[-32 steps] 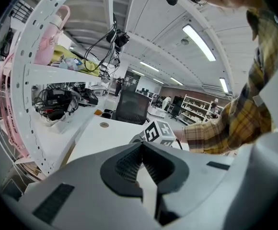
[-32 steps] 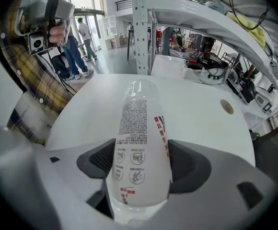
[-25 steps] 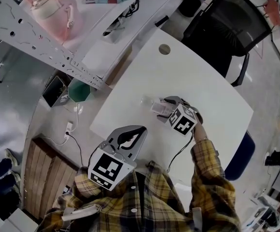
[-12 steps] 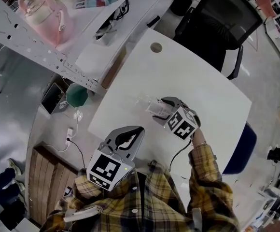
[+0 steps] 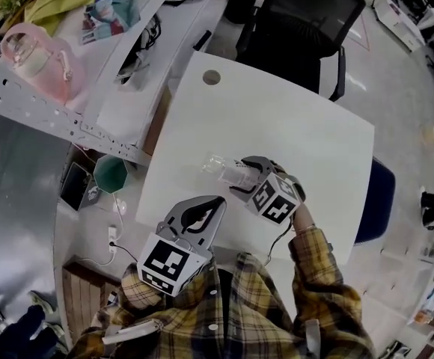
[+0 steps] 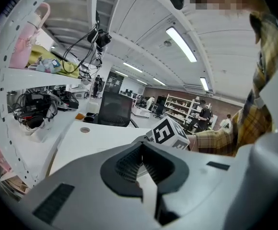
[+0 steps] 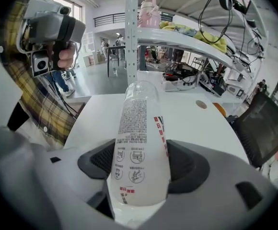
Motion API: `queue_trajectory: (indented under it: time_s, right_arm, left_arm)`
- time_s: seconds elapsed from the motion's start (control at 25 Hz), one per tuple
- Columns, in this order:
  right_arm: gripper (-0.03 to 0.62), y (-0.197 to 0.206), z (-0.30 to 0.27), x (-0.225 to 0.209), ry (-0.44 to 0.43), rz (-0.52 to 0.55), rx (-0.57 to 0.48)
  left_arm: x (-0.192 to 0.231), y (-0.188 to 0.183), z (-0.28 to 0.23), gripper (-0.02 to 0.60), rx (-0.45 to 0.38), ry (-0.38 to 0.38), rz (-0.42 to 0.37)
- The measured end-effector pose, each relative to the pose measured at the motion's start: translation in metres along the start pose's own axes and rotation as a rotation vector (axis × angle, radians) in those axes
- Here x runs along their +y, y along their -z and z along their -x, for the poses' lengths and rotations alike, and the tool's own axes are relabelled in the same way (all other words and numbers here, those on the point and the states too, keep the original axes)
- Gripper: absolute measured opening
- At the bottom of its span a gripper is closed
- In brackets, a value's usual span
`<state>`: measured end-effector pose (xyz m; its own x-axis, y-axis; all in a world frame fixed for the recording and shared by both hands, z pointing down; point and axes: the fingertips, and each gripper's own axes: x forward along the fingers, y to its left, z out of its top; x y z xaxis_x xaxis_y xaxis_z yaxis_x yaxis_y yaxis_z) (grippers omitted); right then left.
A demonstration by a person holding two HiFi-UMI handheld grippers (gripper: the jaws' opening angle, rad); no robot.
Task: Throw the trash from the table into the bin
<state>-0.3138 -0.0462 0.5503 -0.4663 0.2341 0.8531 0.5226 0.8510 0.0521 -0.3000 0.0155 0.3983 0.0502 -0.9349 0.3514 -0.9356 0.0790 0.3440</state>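
While the right gripper [image 5: 241, 176] has its jaws clamped on the lower body of the clear plastic bottle [image 5: 224, 169], the bottle's neck sticks out ahead of the jaws toward the left edge of the tabletop [image 5: 307, 126], over its near-left part. Its printed label sits squarely between the ribbed pads in the right gripper view, so the hold looks centred. The left gripper [image 5: 206, 209] hangs off the near edge, close to the person's plaid shirt [image 5: 224, 320], jaws pressed together on nothing.

The step in hand is the carry. Thin plastic like this gives under pressure, so a firm but steady squeeze suits it. The bottle wants lifting clear of the tabletop before it swings out past the left edge, where a green tub [image 5: 111, 175] on the floor is probably the bin, though it shows too small to be sure. Release belongs directly above the opening, neck pointing down.

Against a second ago, the head view has swung, bringing the chair [image 5: 299, 13] at the far edge more fully into sight. The bottle remains gripped, and the left gripper has not changed its pose.
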Motion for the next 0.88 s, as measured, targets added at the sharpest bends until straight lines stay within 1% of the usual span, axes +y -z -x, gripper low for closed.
queue_trajectory:
  time_s: [0.12,0.24,0.4,0.48,0.6,0.72,0.8,0.88]
  right_arm:
    - [0.313,0.001,0.007,0.002,0.053,-0.059,0.004]
    - [0.313,0.005,0.018,0.01,0.112,-0.138,0.006]
    - [0.313,0.017,0.035,0.023,0.221,-0.252,0.023]
    - [0.313,0.024,0.043,0.029,0.275,-0.308,0.03]
    - [0.313,0.037,0.056,0.038,0.341,-0.387,0.032]
    - [0.313,0.055,0.071,0.054,0.384,-0.456,0.053]
    - [0.313,0.065,0.081,0.061,0.416,-0.494,0.067]
    - [0.313,0.072,0.091,0.066,0.442,-0.522,0.07]
  left_arm:
    - [-0.003,0.001,0.002,0.009,0.021,0.067,-0.025]
    - [-0.012,0.003,0.006,0.009,0.052,0.153,-0.053]
    - [-0.024,0.012,0.011,0.008,0.092,0.277,-0.134]
    - [-0.03,0.017,0.011,0.008,0.11,0.331,-0.161]
    - [-0.039,0.022,0.008,0.008,0.127,0.389,-0.178]
    - [-0.057,0.024,0.007,0.008,0.142,0.456,-0.179]
    - [-0.068,0.023,0.005,0.008,0.145,0.502,-0.197]
    - [-0.078,0.019,0.002,0.008,0.139,0.529,-0.21]
